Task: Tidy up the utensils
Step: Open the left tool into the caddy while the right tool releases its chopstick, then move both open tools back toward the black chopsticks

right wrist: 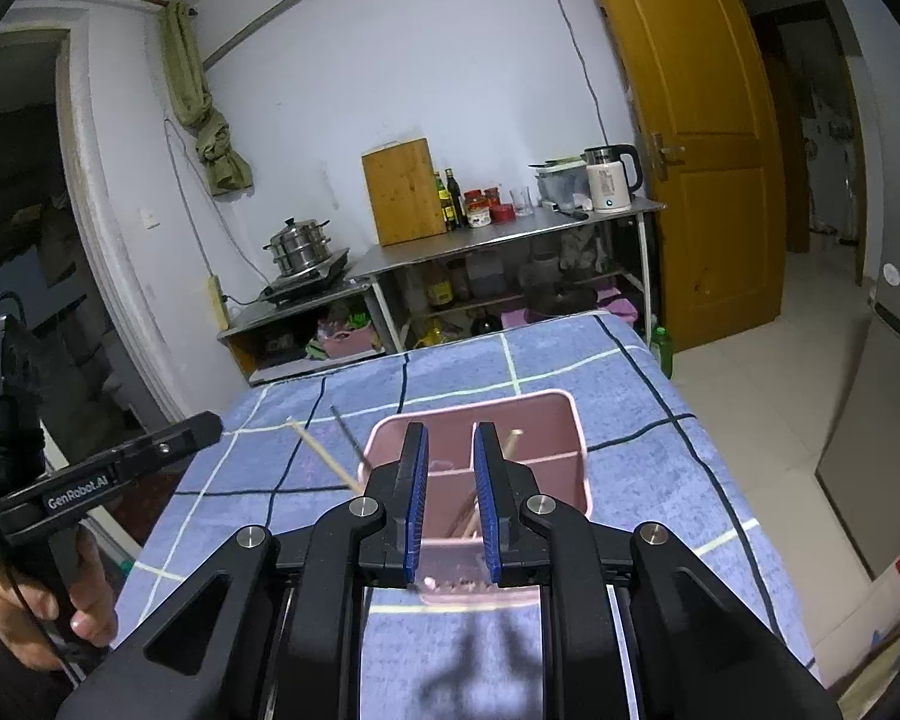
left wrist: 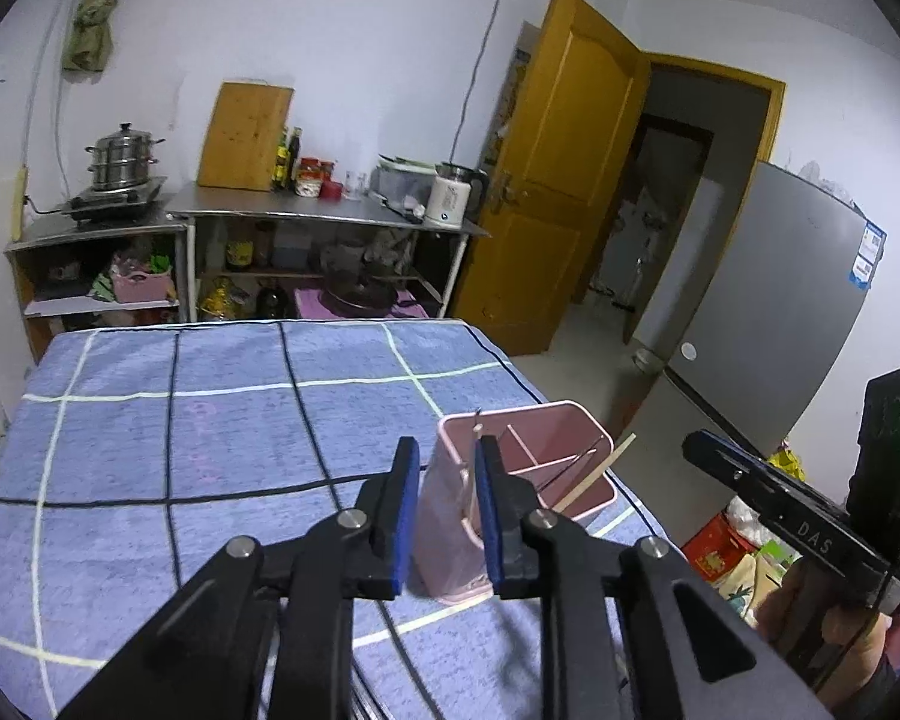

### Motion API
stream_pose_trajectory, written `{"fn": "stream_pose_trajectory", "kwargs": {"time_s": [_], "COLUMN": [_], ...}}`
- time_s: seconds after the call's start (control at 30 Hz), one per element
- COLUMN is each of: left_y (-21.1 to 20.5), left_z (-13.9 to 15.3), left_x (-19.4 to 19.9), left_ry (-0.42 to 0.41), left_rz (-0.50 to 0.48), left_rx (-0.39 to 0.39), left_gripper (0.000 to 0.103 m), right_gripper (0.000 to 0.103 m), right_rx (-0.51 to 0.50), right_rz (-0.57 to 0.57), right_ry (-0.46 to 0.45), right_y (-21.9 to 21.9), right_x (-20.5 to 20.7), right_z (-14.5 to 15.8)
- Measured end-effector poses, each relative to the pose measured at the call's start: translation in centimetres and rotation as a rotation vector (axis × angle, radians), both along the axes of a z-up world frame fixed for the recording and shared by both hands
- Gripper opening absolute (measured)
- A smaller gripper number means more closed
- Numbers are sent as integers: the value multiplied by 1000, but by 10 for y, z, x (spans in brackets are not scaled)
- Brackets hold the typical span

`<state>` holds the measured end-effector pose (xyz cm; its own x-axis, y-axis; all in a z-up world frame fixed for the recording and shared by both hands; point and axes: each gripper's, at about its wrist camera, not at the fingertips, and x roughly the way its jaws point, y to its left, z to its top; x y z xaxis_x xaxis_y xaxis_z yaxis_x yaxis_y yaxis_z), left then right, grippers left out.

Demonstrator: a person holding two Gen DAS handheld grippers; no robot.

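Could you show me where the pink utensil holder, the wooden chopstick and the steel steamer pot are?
pink utensil holder (right wrist: 561,420): right wrist view, far inner wall.
wooden chopstick (left wrist: 597,474): left wrist view, shaft leaning past the rim.
steel steamer pot (left wrist: 125,159): left wrist view, side of pot.

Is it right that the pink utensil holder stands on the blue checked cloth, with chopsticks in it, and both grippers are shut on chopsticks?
Not quite. The pink utensil holder does stand on the blue checked cloth with chopsticks in it, but the left gripper and right gripper are both open and hold nothing, as each wrist view shows.
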<state>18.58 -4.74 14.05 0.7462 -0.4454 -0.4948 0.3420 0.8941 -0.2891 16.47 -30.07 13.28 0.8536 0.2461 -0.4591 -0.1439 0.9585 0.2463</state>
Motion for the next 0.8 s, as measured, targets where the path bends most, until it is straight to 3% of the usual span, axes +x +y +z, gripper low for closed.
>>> {"fn": "stream_pose_trajectory", "kwargs": {"time_s": [0.43, 0.8], "left_y": [63, 80], "left_z": [-27, -73], "left_x": [-58, -76], "left_ry": [17, 115], "left_rz": [135, 178], "left_rx": [4, 19], "left_gripper": [20, 20], "right_gripper": [16, 16], "right_rx": [7, -21], "right_rz": [116, 205], "right_ry": [27, 85], "right_y": [37, 73], "right_x": [-42, -50], "right_z": [-19, -48]}}
